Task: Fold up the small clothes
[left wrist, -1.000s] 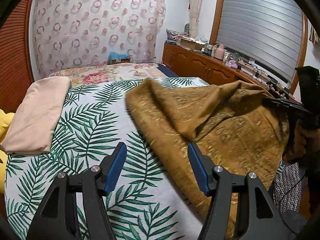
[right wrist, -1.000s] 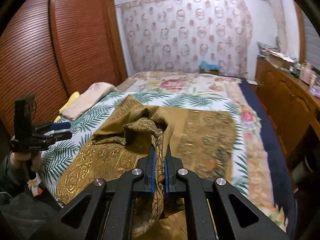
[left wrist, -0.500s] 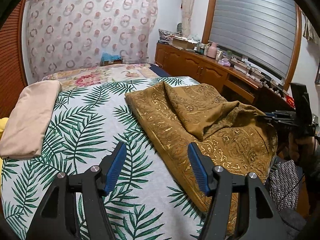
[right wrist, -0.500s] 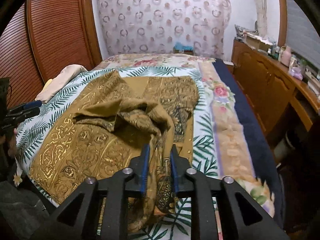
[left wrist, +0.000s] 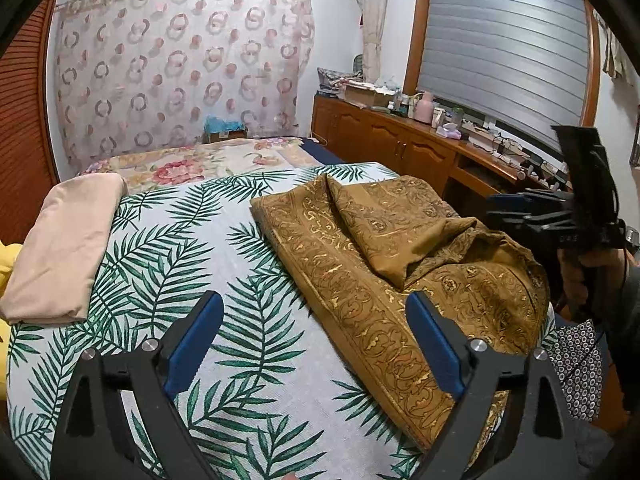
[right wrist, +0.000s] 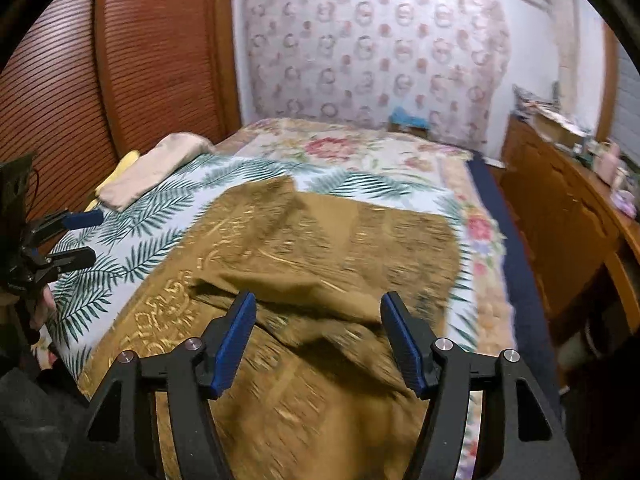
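Brown cloth (left wrist: 400, 280) overhangs bed edge (left wrist: 400, 446) — both tongs opening, empty.

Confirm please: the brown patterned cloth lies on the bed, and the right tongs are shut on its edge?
Not quite. The brown patterned cloth lies on the bed, but the right tongs are opening, pads clear of it, as the right wrist view shows.
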`<state>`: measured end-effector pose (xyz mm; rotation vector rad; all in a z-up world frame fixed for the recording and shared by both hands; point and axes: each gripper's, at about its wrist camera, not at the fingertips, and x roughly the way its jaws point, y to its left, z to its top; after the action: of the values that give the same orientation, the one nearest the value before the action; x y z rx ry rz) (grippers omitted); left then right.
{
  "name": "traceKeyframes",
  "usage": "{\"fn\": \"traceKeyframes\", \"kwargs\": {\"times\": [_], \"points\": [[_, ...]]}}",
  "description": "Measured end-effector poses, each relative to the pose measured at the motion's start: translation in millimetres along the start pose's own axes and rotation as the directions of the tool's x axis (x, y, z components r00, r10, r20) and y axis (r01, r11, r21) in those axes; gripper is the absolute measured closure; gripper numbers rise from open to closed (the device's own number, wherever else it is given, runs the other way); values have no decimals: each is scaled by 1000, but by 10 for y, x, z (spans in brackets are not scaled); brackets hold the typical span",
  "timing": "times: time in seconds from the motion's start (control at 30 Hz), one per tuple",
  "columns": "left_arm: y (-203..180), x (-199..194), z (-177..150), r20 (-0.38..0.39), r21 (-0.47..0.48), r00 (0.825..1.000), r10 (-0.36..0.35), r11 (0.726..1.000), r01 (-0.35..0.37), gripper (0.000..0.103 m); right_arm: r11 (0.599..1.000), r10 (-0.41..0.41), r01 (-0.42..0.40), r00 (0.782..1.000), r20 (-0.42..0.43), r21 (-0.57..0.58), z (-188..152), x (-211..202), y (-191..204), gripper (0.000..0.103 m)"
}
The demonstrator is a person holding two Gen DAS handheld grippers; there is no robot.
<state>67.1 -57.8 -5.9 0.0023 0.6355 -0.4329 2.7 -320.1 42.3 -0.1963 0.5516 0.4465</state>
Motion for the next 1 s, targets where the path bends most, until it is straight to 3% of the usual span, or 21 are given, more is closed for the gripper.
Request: {"fn": "traceKeyframes", "kwargs": {"times": [0.13, 0.4, 0.67, 0.7, 0.77, 0.83, 0.87, 1.0], "points": [[31, 17, -24, -11, -6, 1000, 6, 1000, -6, 10, 994, 112, -113, 992, -65, -12, 104, 346, 136, 36], [77, -4, -69, -12, -18, 1000, 14, 1000, -14, 10, 974, 192, -208, 967, -169, -88, 232, 794, 424, 36], [89, -5, -93, -16, -27, 1000, 11, 1000, -12, 10, 969, 149, -195, 952, -268, -153, 226, 1175, 591, 36], [84, -8, -98, -17, -26, 1000, 12, 1000, -13, 10, 969, 157, -201, 951, -267, -145, 232, 1199, 576, 39], [90, -8, -92, -16, -27, 1000, 12, 1000, -12, 10, 976, 159, -191, 955, -251, -107, 256, 1237, 504, 58], [88, -4, -93, -18, -27, 1000, 11, 1000, -12, 10, 977, 180, -201, 954, -240, -69, 269, 1224, 390, 85], [94, -2, -98, -20, -27, 1000, 11, 1000, -11, 10, 977, 186, -204, 956, -226, -57, 291, 1204, 333, 92], [86, 20, -104, -26, -31, 1000, 4, 1000, -5, 10, 993, 118, -120, 986, -118, -11, 508, 1037, 36, 96]]}}
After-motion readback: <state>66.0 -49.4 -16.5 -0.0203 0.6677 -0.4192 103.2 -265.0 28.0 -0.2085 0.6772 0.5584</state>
